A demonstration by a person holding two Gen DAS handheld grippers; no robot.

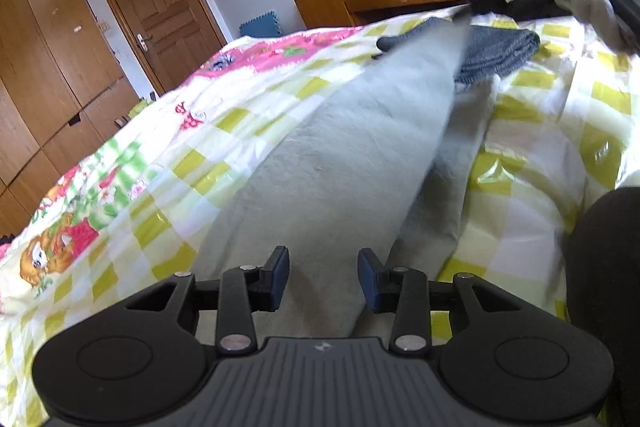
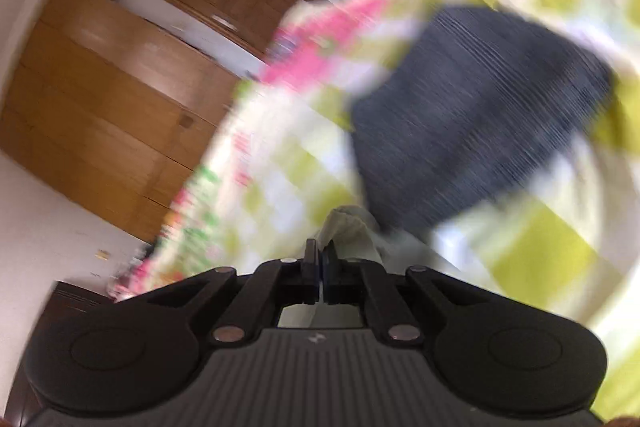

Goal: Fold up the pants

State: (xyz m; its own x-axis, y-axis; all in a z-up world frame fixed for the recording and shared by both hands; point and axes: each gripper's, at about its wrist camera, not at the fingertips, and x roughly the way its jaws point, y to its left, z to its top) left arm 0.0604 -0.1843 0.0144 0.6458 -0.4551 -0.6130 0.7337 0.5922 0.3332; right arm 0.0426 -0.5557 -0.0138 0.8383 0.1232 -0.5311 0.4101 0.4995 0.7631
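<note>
the pale grey fleece pants (image 1: 340, 155) stretch along the checked yellow-and-pink bedspread (image 1: 168, 131). the right claw (image 2: 321, 267) pinches one end; the left claw (image 1: 323, 279) gapes wide, empty. a fast swing could tug the cloth free or drag it onto the dark ribbed knit garment (image 2: 472, 115).

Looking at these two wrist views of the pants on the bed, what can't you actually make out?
- Left wrist view: the far end of the pale grey fleece pants is motion-blurred, and the near end sits behind the open left hand-held gripper.
- Right wrist view: heavy blur smears the dark grey knitted garment and checked bedspread; how much cloth the shut right hand-held gripper holds is hidden.
</note>
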